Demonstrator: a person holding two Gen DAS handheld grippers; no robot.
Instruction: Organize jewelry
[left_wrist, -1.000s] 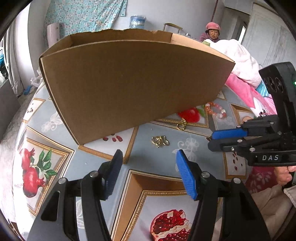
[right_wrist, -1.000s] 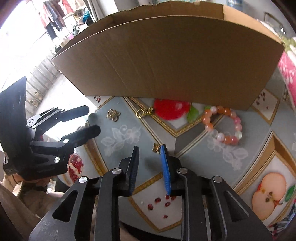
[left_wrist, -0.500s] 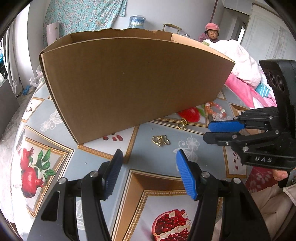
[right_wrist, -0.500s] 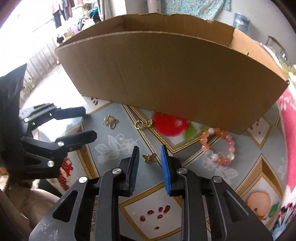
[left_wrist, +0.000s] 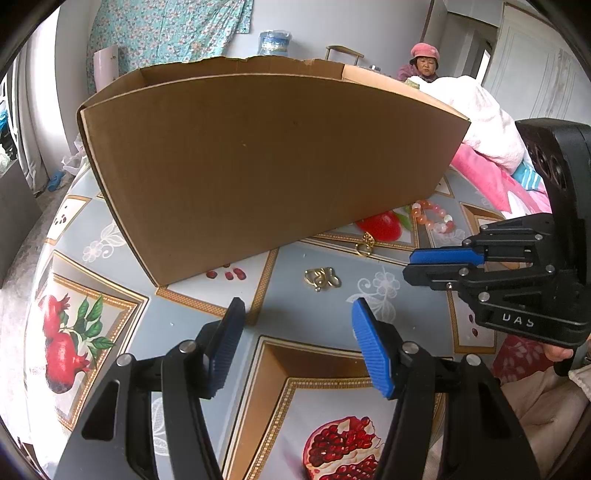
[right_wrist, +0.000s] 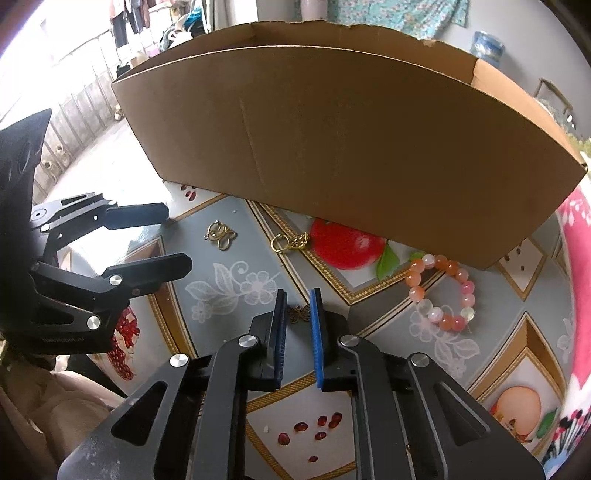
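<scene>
A small bronze butterfly charm (right_wrist: 299, 314) lies on the patterned tablecloth between the blue pads of my right gripper (right_wrist: 298, 295). Its jaws are closing around the charm, and the pads stand just at its wings. That gripper (left_wrist: 408, 266) also shows at the right of the left wrist view. My left gripper (left_wrist: 297, 306) hangs open over the cloth with nothing between its fingers, and it (right_wrist: 177, 238) appears at the left of the right wrist view. A gold knot charm (left_wrist: 322, 278), a gold ring with a pendant (left_wrist: 365, 245) and an orange-pink bead bracelet (right_wrist: 416, 265) lie loose by the box.
A large open cardboard box (left_wrist: 258, 166) stands on the table just behind the jewelry, and its inside is hidden. Pink and white bedding (left_wrist: 487, 122) lies to the right. A person in a pink hat (left_wrist: 424, 62) sits beyond the box.
My right gripper moved left and down until the butterfly charm sat between its tips, and its jaws have narrowed. The left gripper kept still and open.
</scene>
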